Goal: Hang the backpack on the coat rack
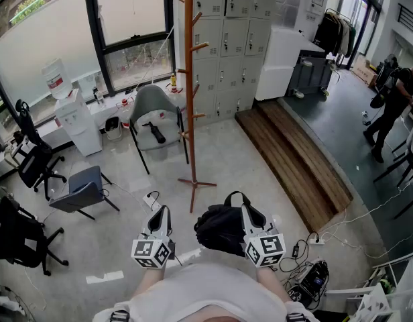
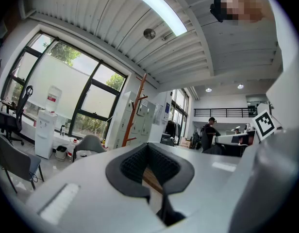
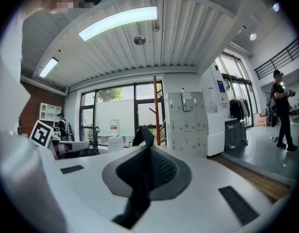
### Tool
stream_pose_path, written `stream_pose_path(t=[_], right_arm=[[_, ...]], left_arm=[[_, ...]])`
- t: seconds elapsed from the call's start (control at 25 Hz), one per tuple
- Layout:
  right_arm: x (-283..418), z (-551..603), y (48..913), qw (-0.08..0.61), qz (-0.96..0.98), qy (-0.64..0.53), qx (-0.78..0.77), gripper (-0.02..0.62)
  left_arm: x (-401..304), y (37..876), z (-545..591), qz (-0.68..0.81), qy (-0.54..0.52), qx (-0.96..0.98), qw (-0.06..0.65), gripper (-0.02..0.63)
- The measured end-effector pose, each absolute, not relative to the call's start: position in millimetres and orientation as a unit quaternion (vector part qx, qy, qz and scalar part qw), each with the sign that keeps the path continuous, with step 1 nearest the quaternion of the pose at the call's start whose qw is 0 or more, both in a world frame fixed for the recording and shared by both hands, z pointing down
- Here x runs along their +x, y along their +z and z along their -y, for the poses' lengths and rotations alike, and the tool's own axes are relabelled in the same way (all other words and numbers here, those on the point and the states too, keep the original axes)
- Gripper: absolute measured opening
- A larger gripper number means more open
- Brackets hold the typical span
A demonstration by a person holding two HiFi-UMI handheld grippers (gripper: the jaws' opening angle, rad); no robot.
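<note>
The wooden coat rack (image 1: 189, 79) stands on the floor ahead of me, its pegs bare. A black backpack (image 1: 216, 230) hangs low in front of my body, to the right of the rack's base. My right gripper (image 1: 249, 212) is shut on the backpack's top strap (image 3: 142, 136), which sticks up as a black loop between the pads. Through that gripper view the rack (image 3: 155, 108) shows straight ahead. My left gripper (image 1: 161, 213) is beside the bag at its left, apart from it, shut with nothing between its pads (image 2: 135, 161). It also faces the rack (image 2: 135, 108).
A grey chair (image 1: 155, 116) stands just behind the rack, with lockers (image 1: 237, 39) beyond. A raised wooden step (image 1: 293, 156) runs along the right. A water dispenser (image 1: 76, 116) and office chairs (image 1: 32, 159) are at the left. Cables (image 1: 314, 240) lie at my right. A person (image 1: 394, 106) stands far right.
</note>
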State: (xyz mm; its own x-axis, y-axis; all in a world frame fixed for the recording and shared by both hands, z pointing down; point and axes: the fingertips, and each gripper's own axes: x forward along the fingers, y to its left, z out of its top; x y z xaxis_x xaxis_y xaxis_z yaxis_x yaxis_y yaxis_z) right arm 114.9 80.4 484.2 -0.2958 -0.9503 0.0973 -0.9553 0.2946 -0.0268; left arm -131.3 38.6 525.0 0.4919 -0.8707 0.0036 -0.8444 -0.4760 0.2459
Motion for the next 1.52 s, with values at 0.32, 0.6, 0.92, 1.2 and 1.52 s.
stream_pose_path(t=[0.32, 0.6, 0.92, 1.2, 1.52], right_arm=[[117.5, -81.5, 487.9, 0.037, 0.802, 0.042, 0.594, 0.020], [115.3, -77.8, 487.1, 0.030, 0.798, 0.052, 0.599, 0.020], [102.3, -71.6, 490.1, 0.033, 0.793, 0.051, 0.607, 0.020], [93.9, -74.5, 496.1, 0.038, 0.783, 0.057, 0.618, 0.020], [81.7, -67.9, 508.0, 0.048, 0.782, 0.072, 0.617, 0.020]], left_arm=[[-123.9, 524.1, -37.6, 0.494, -0.056, 0.861, 0.106, 0.009], [-126.6, 526.0, -36.5, 0.492, -0.054, 0.862, 0.109, 0.011], [-139.6, 534.0, -30.1, 0.481, -0.046, 0.867, 0.118, 0.011], [-149.6, 547.4, -22.1, 0.462, -0.037, 0.877, 0.128, 0.011], [-158.1, 561.5, -13.0, 0.454, -0.027, 0.879, 0.142, 0.011]])
